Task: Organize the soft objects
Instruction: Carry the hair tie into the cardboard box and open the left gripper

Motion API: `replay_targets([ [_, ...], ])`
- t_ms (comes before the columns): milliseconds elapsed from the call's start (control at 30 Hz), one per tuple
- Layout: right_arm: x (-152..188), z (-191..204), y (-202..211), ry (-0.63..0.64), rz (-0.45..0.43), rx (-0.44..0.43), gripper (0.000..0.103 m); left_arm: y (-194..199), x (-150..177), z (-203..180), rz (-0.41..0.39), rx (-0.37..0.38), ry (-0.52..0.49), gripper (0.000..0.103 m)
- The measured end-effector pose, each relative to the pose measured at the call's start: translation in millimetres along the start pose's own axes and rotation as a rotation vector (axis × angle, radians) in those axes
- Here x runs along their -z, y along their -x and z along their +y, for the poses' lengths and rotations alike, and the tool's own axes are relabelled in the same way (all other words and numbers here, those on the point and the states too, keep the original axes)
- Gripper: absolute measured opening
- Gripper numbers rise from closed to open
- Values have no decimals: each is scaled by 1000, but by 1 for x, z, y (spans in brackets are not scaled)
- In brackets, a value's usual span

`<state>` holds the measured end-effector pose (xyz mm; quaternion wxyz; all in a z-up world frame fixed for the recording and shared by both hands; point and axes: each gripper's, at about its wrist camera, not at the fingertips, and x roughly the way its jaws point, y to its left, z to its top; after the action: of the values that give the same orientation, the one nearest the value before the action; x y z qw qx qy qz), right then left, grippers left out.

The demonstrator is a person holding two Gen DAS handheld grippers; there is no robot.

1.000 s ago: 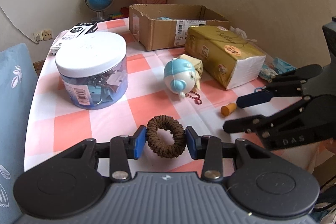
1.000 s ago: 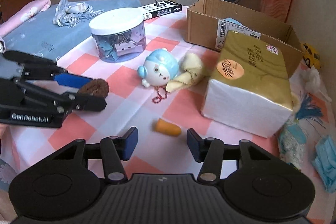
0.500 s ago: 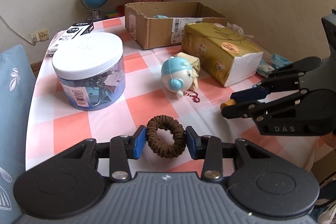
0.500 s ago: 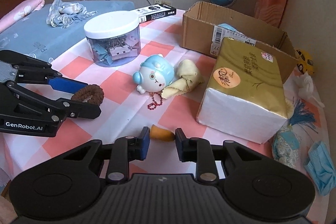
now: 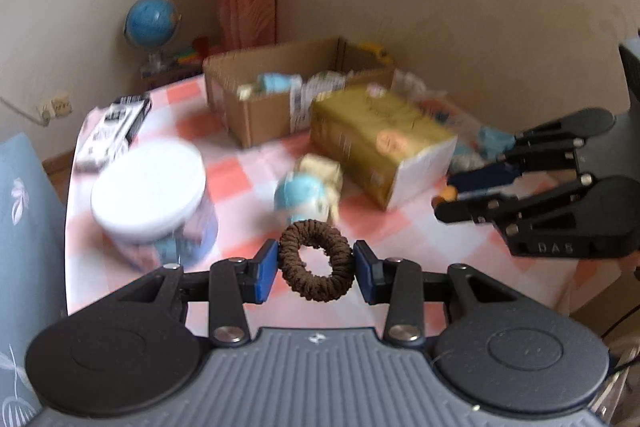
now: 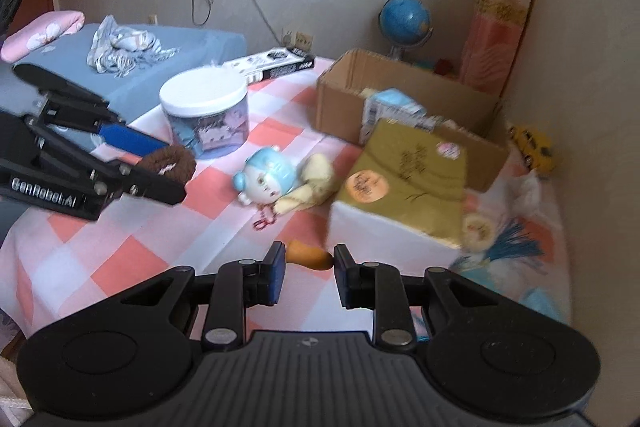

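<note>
Left gripper clamped on brown scrunchie; right gripper just closed on orange foam earplug. Both lifted off checkered tablecloth, picks done. Ahead: plush keychain doll, tissue pack, cardboard box. Box contents blurred, unreadable.

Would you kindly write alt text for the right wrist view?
The right tongs pinch a small orange foam earplug above a pink-checked tablecloth. At left, the left tongs hold a brown scrunchie; a cardboard box sits behind.
</note>
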<state>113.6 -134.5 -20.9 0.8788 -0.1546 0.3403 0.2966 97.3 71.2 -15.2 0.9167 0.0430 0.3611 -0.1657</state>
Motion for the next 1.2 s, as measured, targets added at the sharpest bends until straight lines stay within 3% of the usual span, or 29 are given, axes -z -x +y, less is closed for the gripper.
replay_targets([
  [300,-6,-28,16,-48,-58,59,30,-28,-76,1,-111,-51,-90,40],
  [567,-4,-47,18,-86,-59,97,30,-93,-146,26,-102,-119,-101,40],
  [633,-4,-51,19,-93,-60,106,30,-106,-154,33,-94,-138,-90,42],
  [667,-3,-52,20,-95,-61,110,30,-113,-157,36,-93,-144,-89,50],
  [700,-3,-53,21,-98,-62,114,30,-118,-158,38,-91,-153,-81,66],
  [767,-4,-56,21,-103,-65,117,30,-121,-156,42,-100,-170,-59,84],
  [1067,-10,-62,23,-96,-83,130,30,-73,-116,24,-117,-133,-5,98],
  [1200,-16,-64,22,-89,-92,125,30,-53,-85,6,-68,-141,30,102],
])
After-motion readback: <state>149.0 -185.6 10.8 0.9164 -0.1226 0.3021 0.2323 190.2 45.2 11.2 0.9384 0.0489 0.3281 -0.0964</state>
